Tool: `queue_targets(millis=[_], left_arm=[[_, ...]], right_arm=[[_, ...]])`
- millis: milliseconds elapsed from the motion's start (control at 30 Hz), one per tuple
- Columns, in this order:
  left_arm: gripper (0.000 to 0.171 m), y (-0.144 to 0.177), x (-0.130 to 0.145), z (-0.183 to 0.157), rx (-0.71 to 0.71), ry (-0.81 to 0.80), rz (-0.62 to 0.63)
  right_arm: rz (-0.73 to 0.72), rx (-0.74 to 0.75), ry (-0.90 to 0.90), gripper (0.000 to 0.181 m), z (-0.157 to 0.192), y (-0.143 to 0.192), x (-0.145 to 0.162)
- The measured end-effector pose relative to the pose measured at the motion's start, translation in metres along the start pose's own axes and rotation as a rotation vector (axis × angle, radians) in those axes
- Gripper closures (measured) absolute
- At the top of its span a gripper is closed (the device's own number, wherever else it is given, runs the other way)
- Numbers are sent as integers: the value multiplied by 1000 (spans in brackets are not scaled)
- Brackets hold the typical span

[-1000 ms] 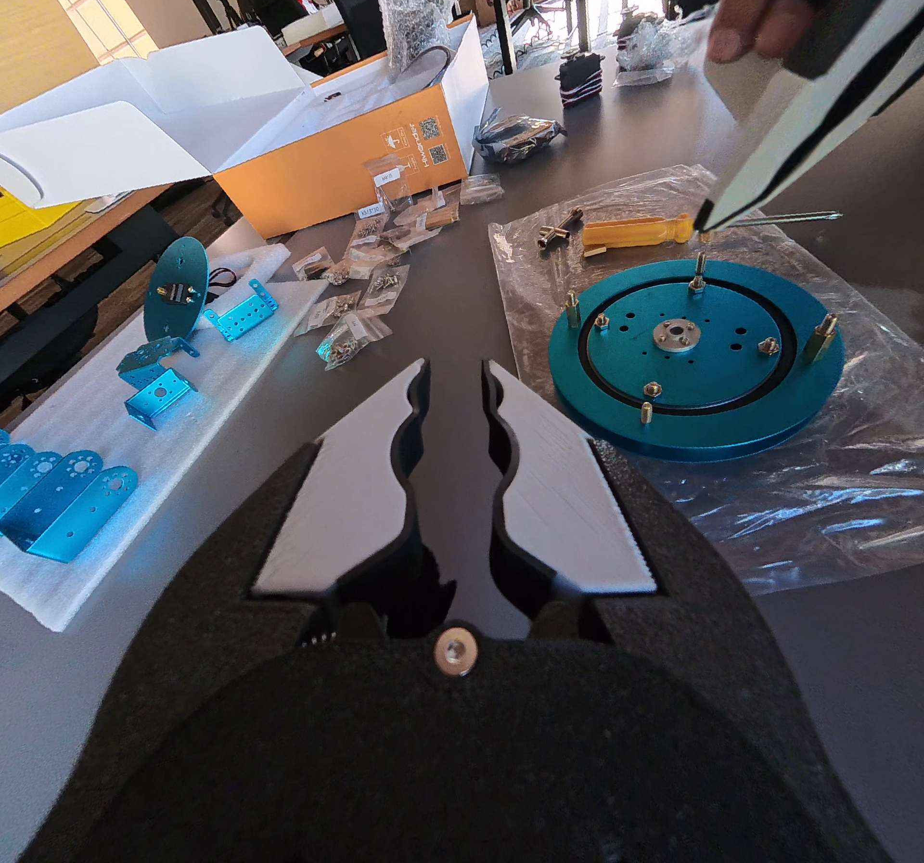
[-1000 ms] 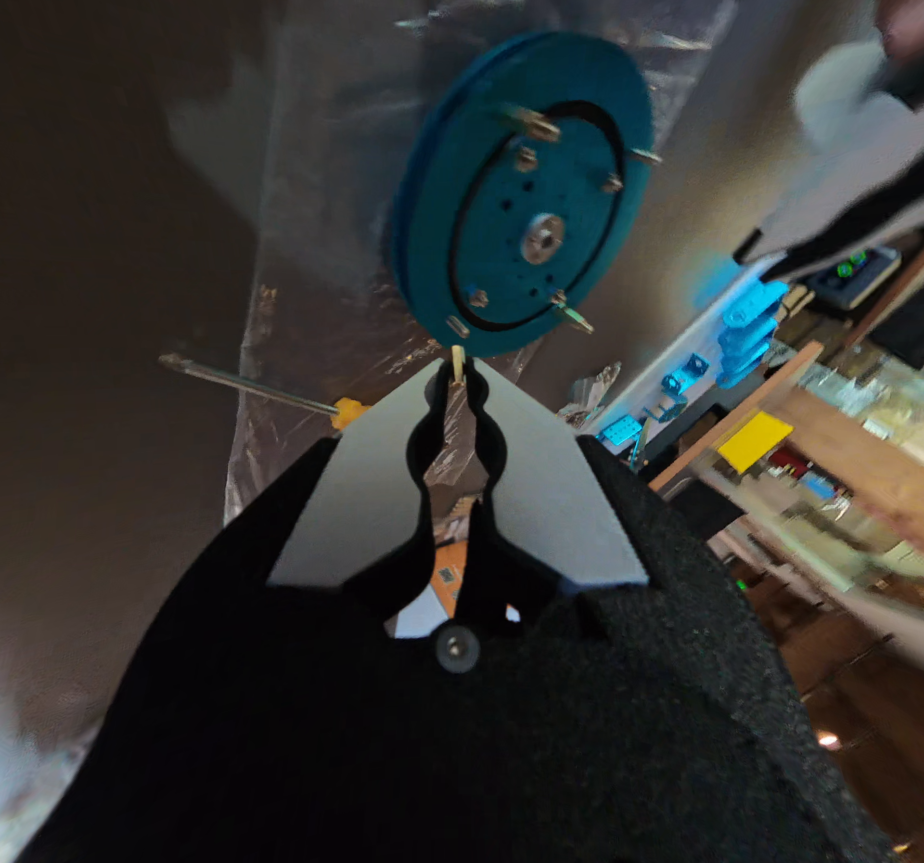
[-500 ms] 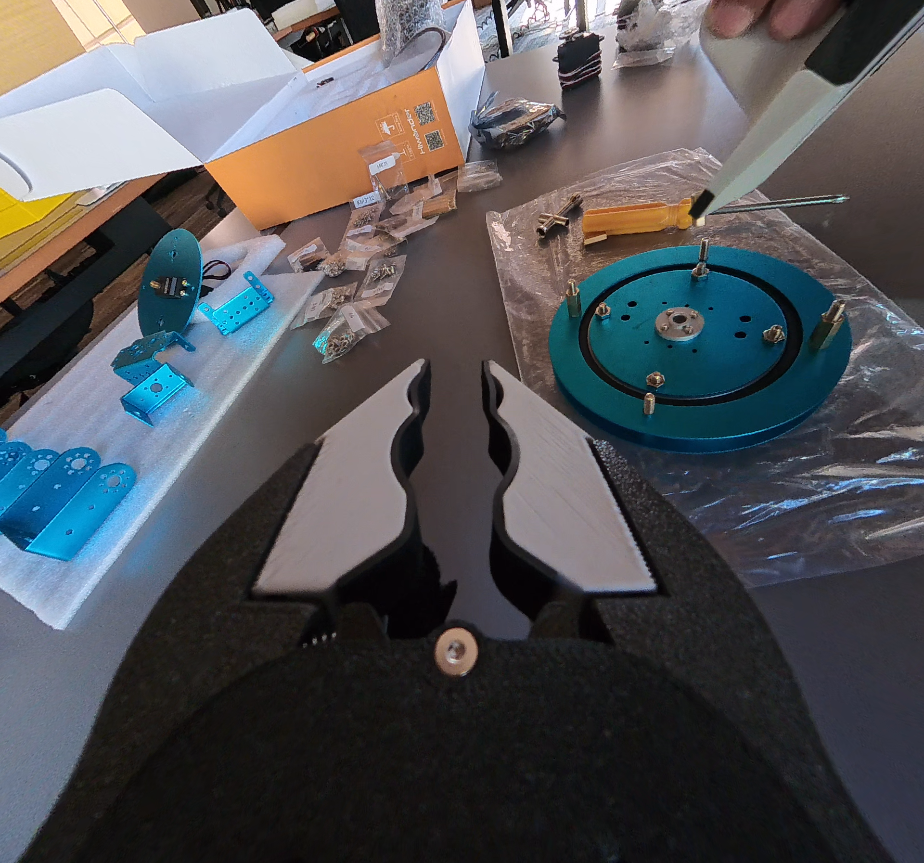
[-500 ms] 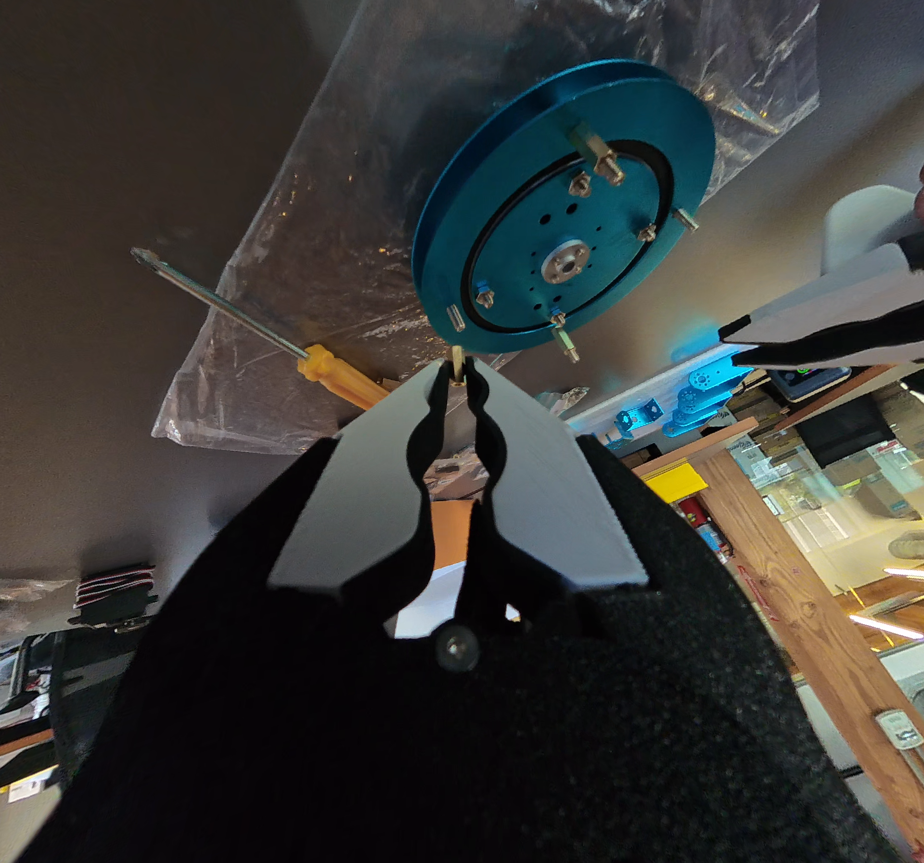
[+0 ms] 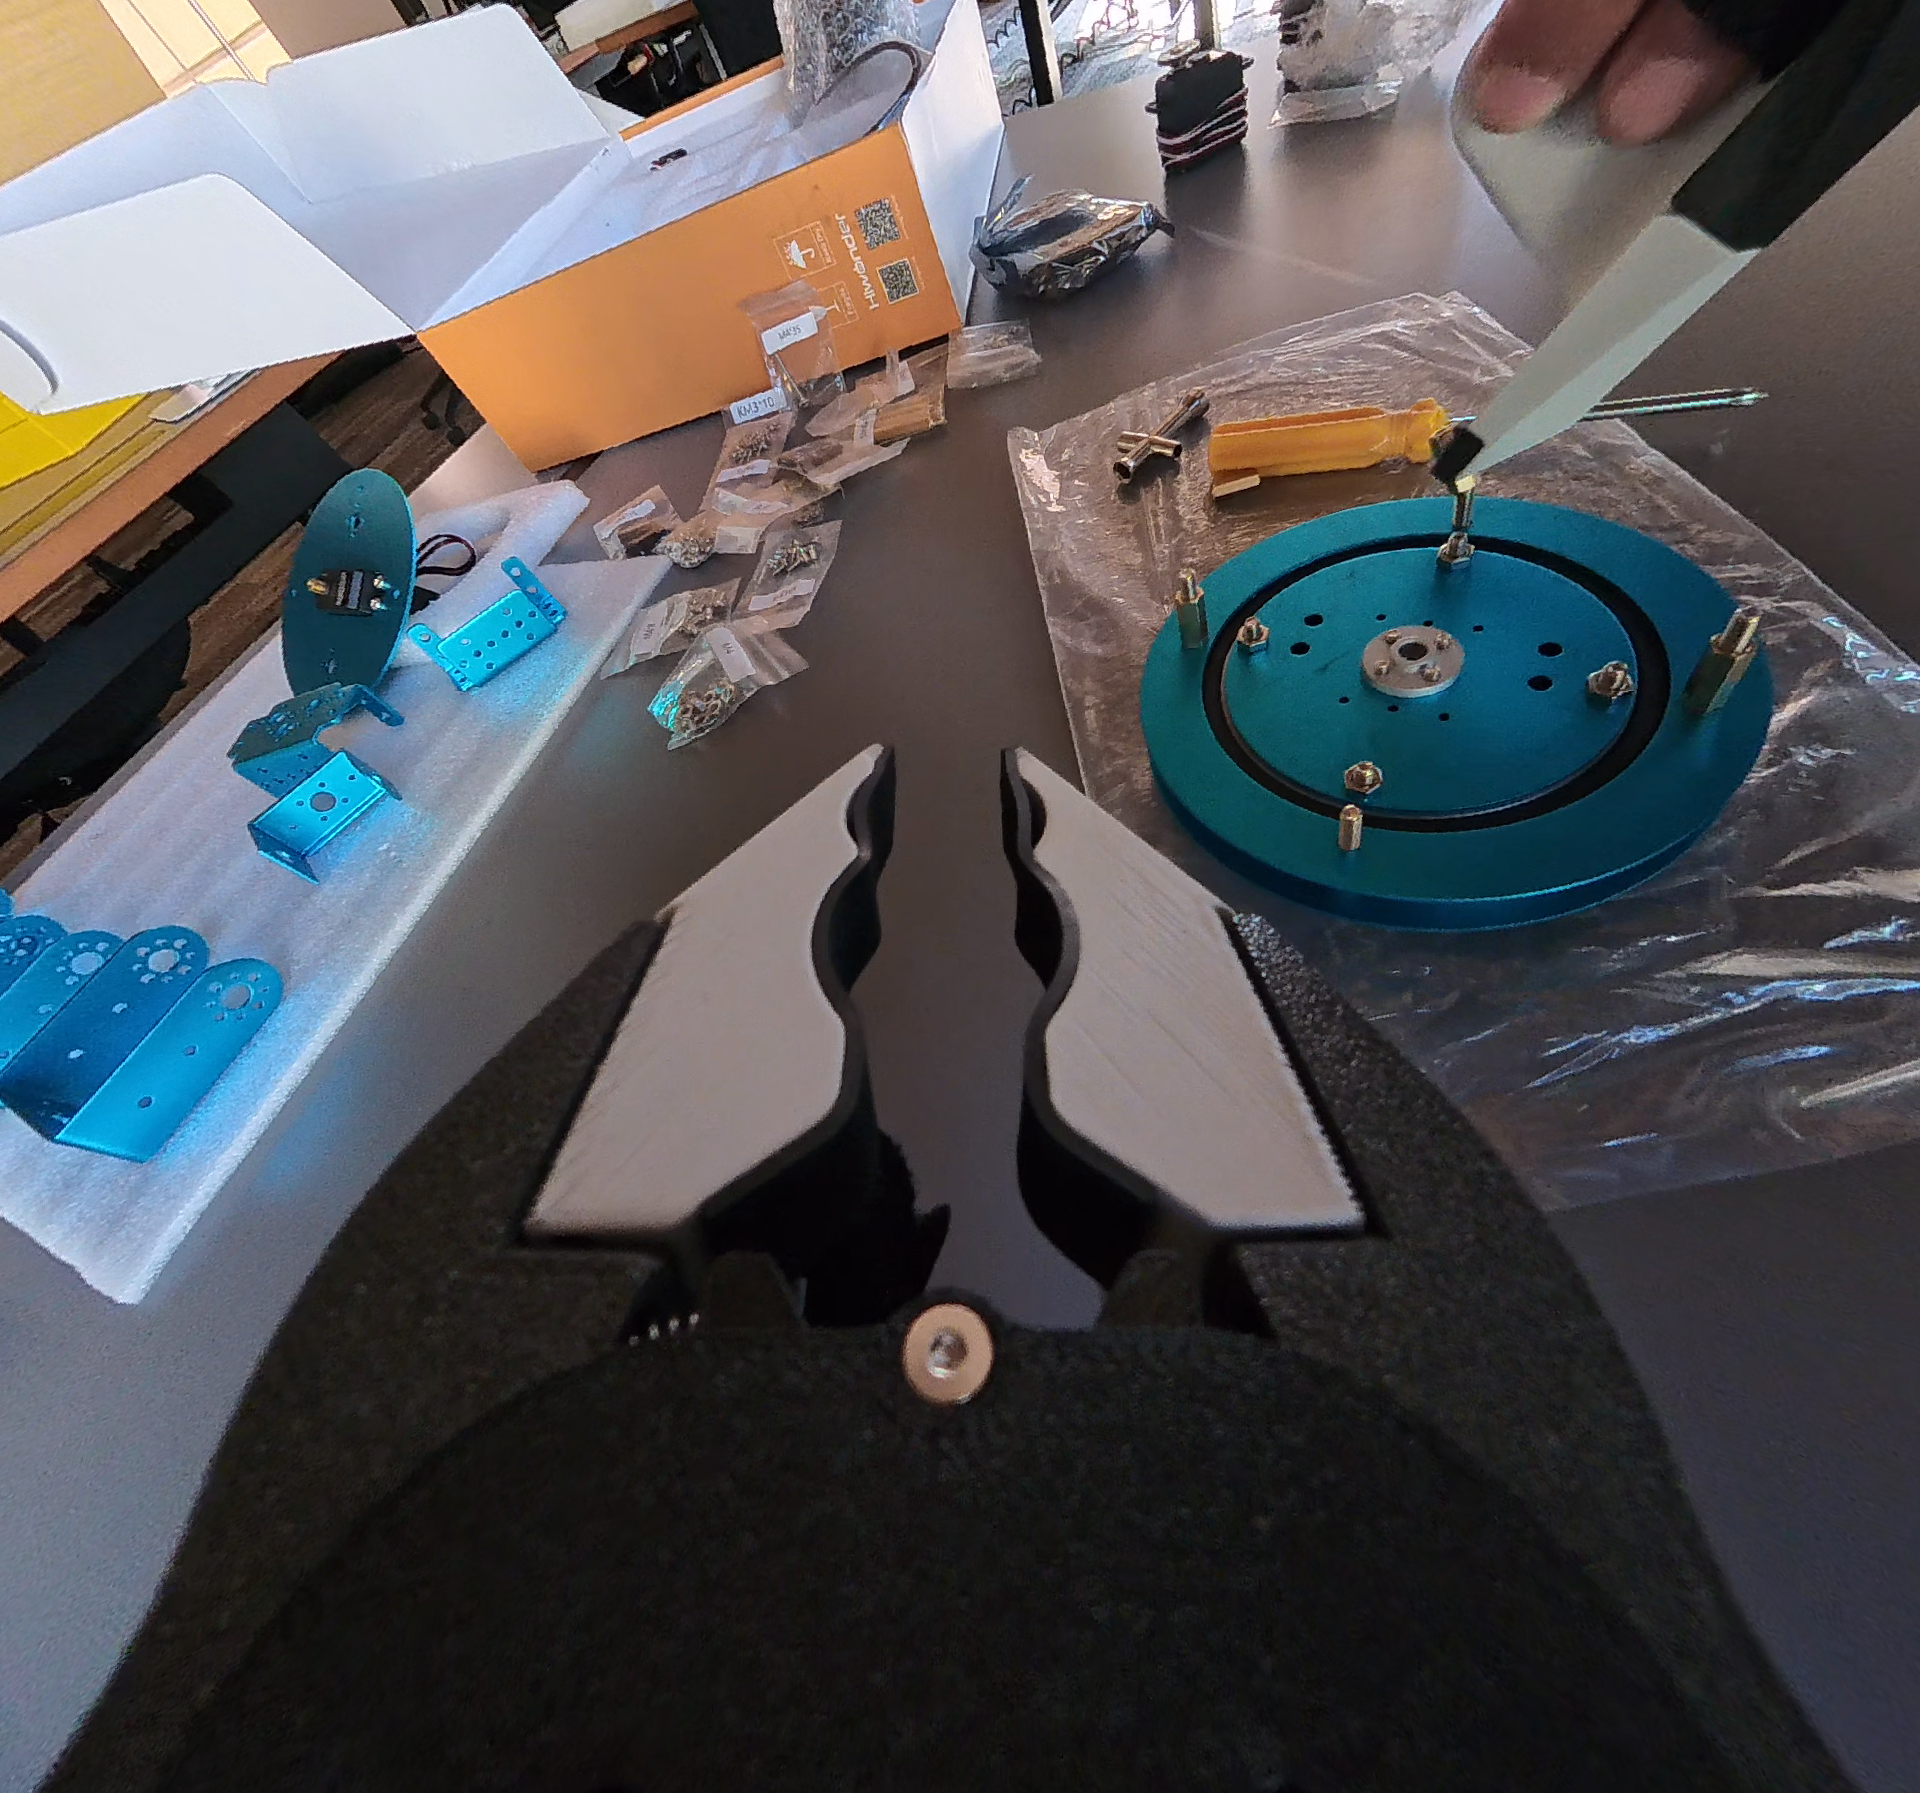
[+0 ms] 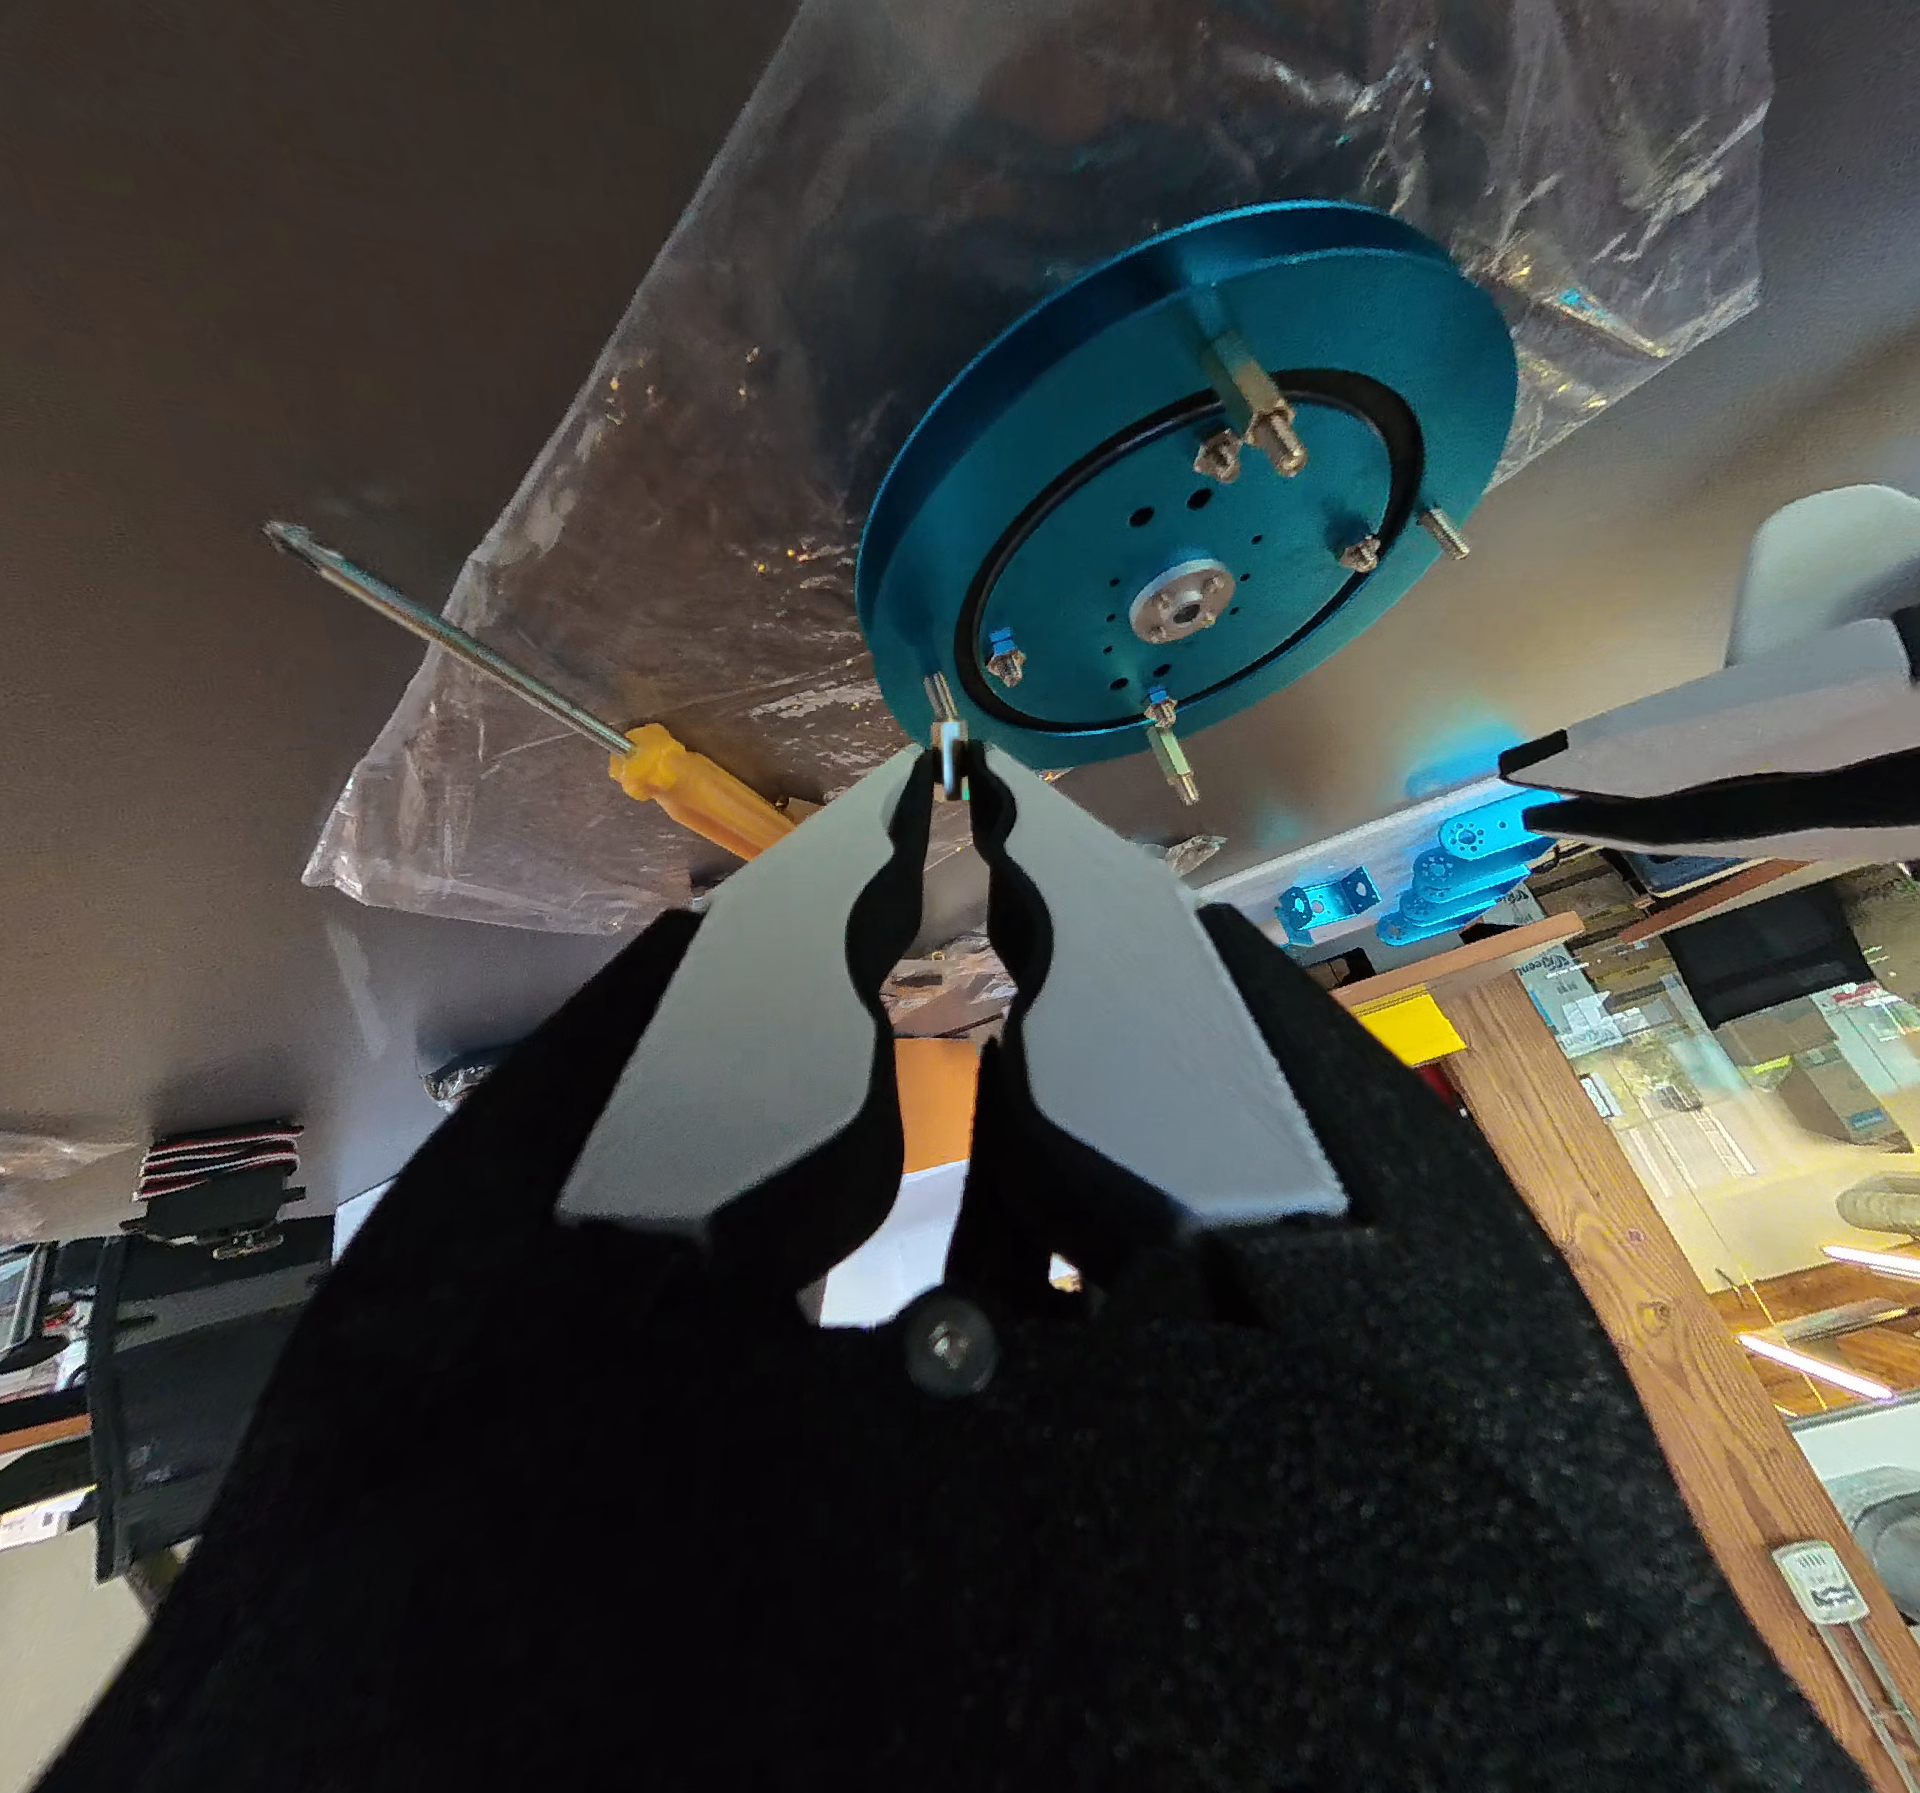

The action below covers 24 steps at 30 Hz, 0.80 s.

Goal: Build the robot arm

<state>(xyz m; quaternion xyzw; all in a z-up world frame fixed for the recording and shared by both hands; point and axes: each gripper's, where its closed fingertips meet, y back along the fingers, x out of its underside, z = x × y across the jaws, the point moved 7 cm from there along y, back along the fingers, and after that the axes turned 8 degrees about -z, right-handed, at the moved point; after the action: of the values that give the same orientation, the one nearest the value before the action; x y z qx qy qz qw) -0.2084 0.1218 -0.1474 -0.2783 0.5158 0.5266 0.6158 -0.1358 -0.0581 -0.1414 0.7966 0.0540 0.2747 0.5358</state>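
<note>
**Brass standoff pinched at the blue disc's rim**

The brass standoff [image 6: 948, 744], centre frame in the right wrist view, is clenched in the right gripper [image 6: 951, 772], meeting the blue disc [image 5: 1455, 704] on clear plastic sheet [image 5: 1714, 995]. The left gripper [image 5: 945, 767] hovers released, lower centre, above the dark table [image 5: 935, 548].

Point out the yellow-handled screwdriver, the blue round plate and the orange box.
yellow-handled screwdriver [image 5: 1320, 442], left wrist view, middle of its handle.
blue round plate [image 5: 1455, 855], left wrist view, near outer rim.
orange box [image 5: 665, 330], left wrist view, orange side wall.
</note>
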Motion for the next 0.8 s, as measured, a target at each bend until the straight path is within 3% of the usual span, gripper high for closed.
queue_targets(millis=[400, 533, 633, 700, 800], left_arm=[[152, 0, 1, -1, 5, -7, 10], [152, 0, 0, -2, 8, -9, 11], [152, 2, -2, -2, 13, -8, 5], [152, 5, -5, -2, 17, 0, -11], [152, 8, -12, -1, 31, 23, -48]], right_arm=[[78, -40, 53, 176, -1, 1, -6], [92, -91, -15, 176, 2, 2, -3], [34, -37, -176, 176, -2, 8, 14], [-94, 79, -431, 176, -13, 14, 31], [-499, 161, -919, 176, -18, 19, 50]])
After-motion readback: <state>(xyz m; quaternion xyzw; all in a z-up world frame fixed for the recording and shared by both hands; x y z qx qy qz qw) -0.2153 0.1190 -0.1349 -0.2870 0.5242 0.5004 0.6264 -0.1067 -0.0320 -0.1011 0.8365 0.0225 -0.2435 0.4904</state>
